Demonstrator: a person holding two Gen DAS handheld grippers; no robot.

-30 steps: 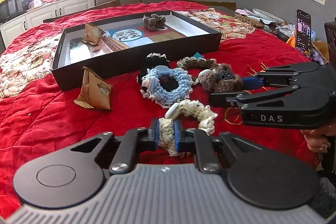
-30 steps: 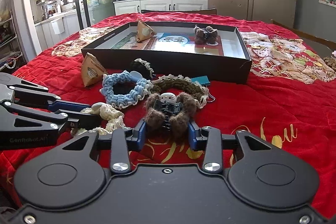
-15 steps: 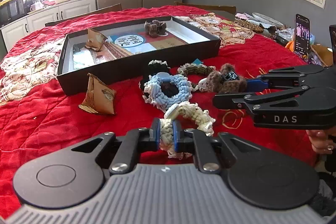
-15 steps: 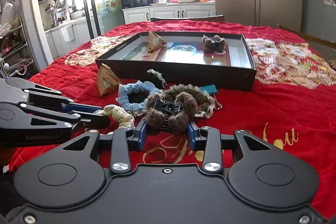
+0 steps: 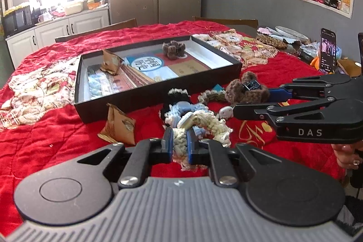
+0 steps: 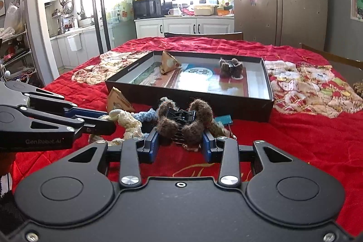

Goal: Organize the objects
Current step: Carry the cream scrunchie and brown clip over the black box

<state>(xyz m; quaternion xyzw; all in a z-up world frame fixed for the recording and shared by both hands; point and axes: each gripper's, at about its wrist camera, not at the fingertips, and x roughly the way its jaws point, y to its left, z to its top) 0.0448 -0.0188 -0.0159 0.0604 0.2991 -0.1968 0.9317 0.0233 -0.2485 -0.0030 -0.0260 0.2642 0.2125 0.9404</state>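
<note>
My left gripper (image 5: 179,142) is shut on a cream crocheted scrunchie (image 5: 208,124) and holds it above the red cloth. My right gripper (image 6: 180,143) is shut on a brown fuzzy hair claw (image 6: 185,119), also lifted; it shows in the left wrist view (image 5: 247,89). A black shallow box (image 6: 226,106) lies ahead, holding a second brown claw (image 6: 231,67) and a brown triangular packet (image 6: 169,62). A blue scrunchie (image 5: 181,109), a black scrunchie (image 5: 175,95) and an olive scrunchie (image 5: 211,95) lie on the cloth in front of the box.
Another triangular packet (image 5: 119,126) lies left of the scrunchies. A small white piece (image 5: 225,111) lies on the cloth. A phone (image 5: 327,50) stands upright at the right, among clutter. Patterned cloths (image 6: 310,87) lie on both sides of the box.
Both grippers have risen with their objects. The cream scrunchie and the brown claw are now higher above the cloth, and the views look more level toward the box.
</note>
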